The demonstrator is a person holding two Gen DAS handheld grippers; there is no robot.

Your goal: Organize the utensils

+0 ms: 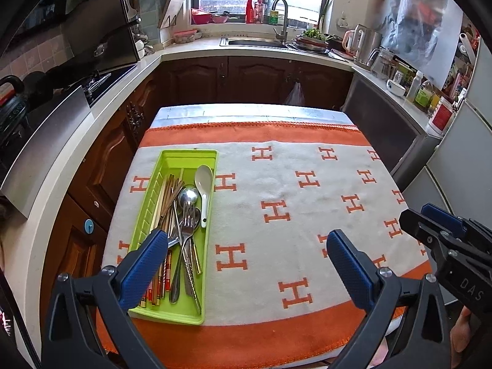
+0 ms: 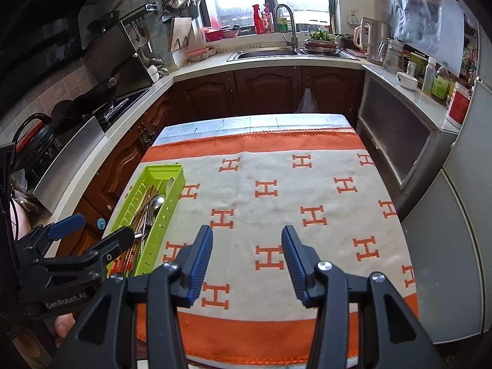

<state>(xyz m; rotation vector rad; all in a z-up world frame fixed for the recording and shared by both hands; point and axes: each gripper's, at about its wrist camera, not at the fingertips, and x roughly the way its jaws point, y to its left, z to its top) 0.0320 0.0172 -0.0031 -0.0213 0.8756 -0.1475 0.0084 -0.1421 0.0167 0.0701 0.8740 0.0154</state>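
Note:
A lime-green utensil tray (image 1: 190, 155) lies on the left of the cloth-covered table (image 1: 276, 203). It holds a white ceramic spoon (image 1: 204, 184), a metal spoon (image 1: 188, 196), forks (image 1: 186, 236) and wooden chopsticks (image 1: 167, 196). The tray also shows in the right wrist view (image 2: 160, 172). My left gripper (image 1: 246, 243) is open and empty above the table's near side, its left finger over the tray's near end. My right gripper (image 2: 247, 240) is open and empty over the cloth, right of the tray. The right gripper shows in the left wrist view (image 1: 430, 221).
The table wears a white cloth with orange H marks and orange border (image 2: 276, 203). Kitchen counters surround it: stove (image 1: 101, 80) at left, sink and faucet (image 1: 261, 41) at back, kettle and bottles (image 1: 430, 92) at right. A grey fridge (image 2: 461, 215) stands right.

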